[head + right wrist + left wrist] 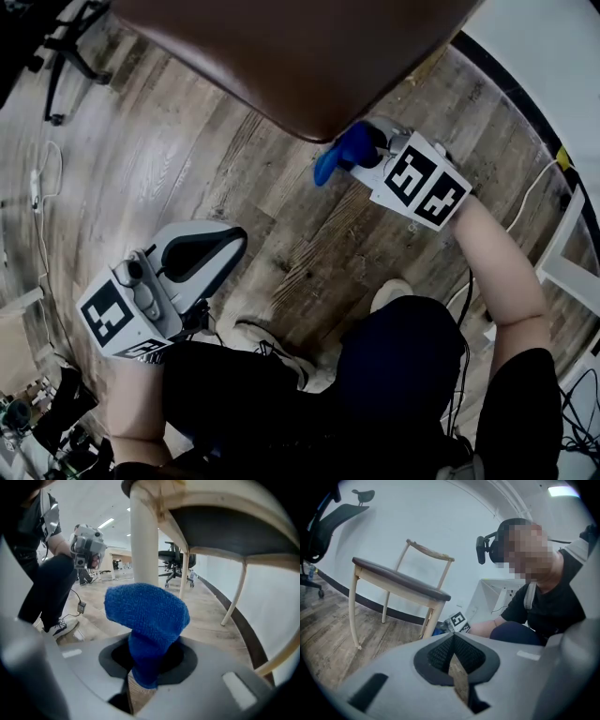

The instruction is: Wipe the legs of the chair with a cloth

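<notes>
A chair with a brown seat (281,56) and cream legs stands over the wooden floor. In the right gripper view, its nearest leg (144,541) rises just behind a blue cloth (147,616). My right gripper (145,663) is shut on that cloth, whose folded top is at the leg. From the head view, the right gripper (361,150) and cloth (333,161) sit under the seat's front corner. My left gripper (220,246) hangs low by my knee, away from the chair (401,581), shut with nothing in it (453,656).
Two more chair legs (236,592) stand further back near a white wall with a dark skirting. An office chair (173,562) is behind them. Cables (42,187) lie on the floor at left. My shoes (281,352) are below the seat.
</notes>
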